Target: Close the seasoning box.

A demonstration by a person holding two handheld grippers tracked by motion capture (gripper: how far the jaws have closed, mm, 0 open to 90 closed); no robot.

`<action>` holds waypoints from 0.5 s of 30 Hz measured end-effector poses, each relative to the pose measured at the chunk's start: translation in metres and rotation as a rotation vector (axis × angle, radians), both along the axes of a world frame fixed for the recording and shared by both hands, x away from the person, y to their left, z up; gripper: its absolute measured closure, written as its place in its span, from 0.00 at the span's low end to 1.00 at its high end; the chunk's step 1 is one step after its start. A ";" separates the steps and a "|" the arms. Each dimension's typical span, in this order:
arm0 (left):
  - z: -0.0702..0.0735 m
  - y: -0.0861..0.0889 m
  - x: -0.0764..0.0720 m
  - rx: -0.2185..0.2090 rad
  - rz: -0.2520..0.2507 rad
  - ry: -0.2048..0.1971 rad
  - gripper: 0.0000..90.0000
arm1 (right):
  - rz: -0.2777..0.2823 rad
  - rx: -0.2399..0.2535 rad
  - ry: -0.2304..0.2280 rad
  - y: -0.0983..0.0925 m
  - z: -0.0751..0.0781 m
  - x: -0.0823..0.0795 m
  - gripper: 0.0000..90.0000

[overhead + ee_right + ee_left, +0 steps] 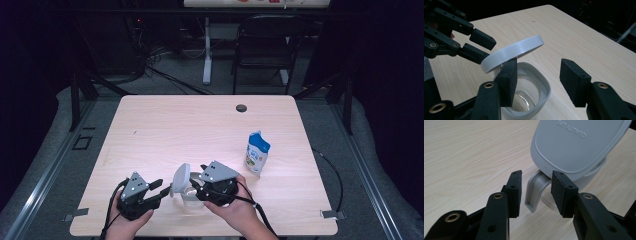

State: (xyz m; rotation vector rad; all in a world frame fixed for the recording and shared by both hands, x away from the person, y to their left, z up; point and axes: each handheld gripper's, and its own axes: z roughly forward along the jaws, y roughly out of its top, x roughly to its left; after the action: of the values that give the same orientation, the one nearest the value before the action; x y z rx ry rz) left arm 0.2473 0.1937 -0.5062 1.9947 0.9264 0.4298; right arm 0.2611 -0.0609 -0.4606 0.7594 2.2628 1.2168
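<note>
A clear cup (189, 194) with a grey rim (545, 87) stands near the table's front edge. Its hinged grey lid (180, 180) is flipped up. In the left gripper view the lid (574, 142) fills the top right and the cup's grey handle (534, 195) lies between my left gripper's (536, 192) pads. A gap shows at the left pad, so the left gripper (162, 187) is open. My right gripper (539, 80) is open over the cup mouth. One of its jaws stands by the rim under the lid (511, 51), the other clear of the rim. The left gripper (482, 48) shows beyond the lid.
A blue and white drink carton (257, 153) stands upright at the right of the pale wooden table (200, 125). A dark grommet hole (241, 108) sits near the far edge. Beyond the table are a black chair (270, 45) and floor cables.
</note>
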 end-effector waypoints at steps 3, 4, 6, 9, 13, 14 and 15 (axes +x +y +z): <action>0.000 -0.001 0.000 0.004 -0.001 0.007 0.68 | -0.005 0.000 -0.003 0.000 0.002 0.000 0.53; -0.001 -0.001 0.000 0.004 -0.004 0.007 0.68 | -0.003 0.000 -0.003 0.000 0.002 0.000 0.54; -0.001 -0.002 0.000 0.009 -0.007 0.007 0.68 | -0.004 0.001 -0.005 0.000 0.003 0.000 0.53; -0.002 -0.003 0.000 0.017 -0.012 0.008 0.68 | -0.001 -0.003 -0.005 0.000 0.003 0.000 0.53; -0.003 -0.005 0.000 0.020 -0.013 0.007 0.69 | -0.001 0.000 -0.005 0.000 0.003 0.000 0.53; -0.003 -0.005 0.000 0.022 -0.014 0.007 0.69 | -0.001 0.000 -0.005 0.000 0.003 0.000 0.53; -0.003 -0.005 0.000 0.021 -0.013 0.008 0.69 | -0.003 0.000 -0.007 0.001 0.003 0.000 0.53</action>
State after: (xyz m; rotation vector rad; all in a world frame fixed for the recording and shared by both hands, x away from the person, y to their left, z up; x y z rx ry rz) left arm 0.2469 0.1890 -0.5097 2.0221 0.9166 0.4265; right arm 0.2606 -0.0604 -0.4575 0.7569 2.2558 1.2164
